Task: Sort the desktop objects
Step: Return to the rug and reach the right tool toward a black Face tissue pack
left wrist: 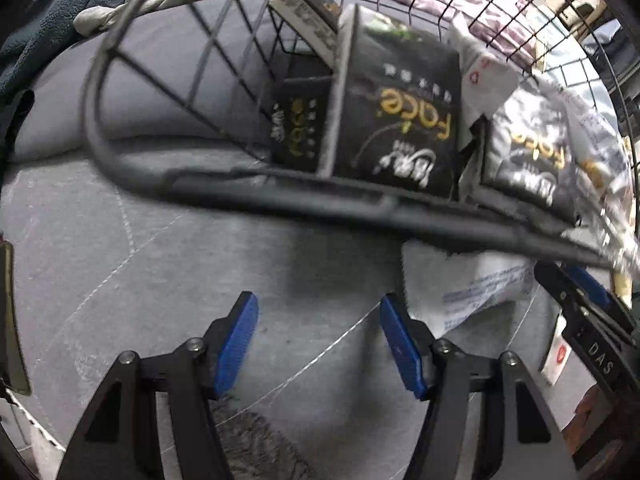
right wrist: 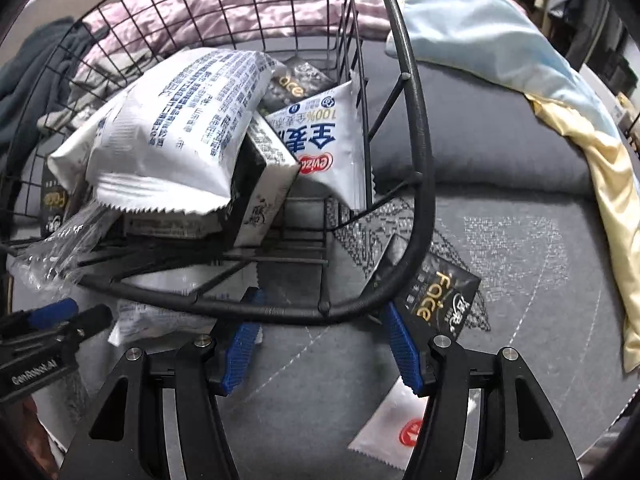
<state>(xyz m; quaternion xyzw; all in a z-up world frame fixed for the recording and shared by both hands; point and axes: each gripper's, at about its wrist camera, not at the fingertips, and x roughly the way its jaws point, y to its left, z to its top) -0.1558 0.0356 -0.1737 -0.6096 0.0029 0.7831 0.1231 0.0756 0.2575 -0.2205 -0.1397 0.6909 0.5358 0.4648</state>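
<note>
One wire basket [right wrist: 420, 184], two white packets [right wrist: 176, 128] inside.

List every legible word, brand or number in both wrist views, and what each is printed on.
"Face": black packet in the wire basket
"Face": black sachet under the basket rim
"100%": white pouch
"DAS": right gripper body
"GenRobot.AI": left gripper body
Fine print on the white bag: too small.

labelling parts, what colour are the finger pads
Blue, ribbed pads on black fingers; right wrist view shows them best.
</note>
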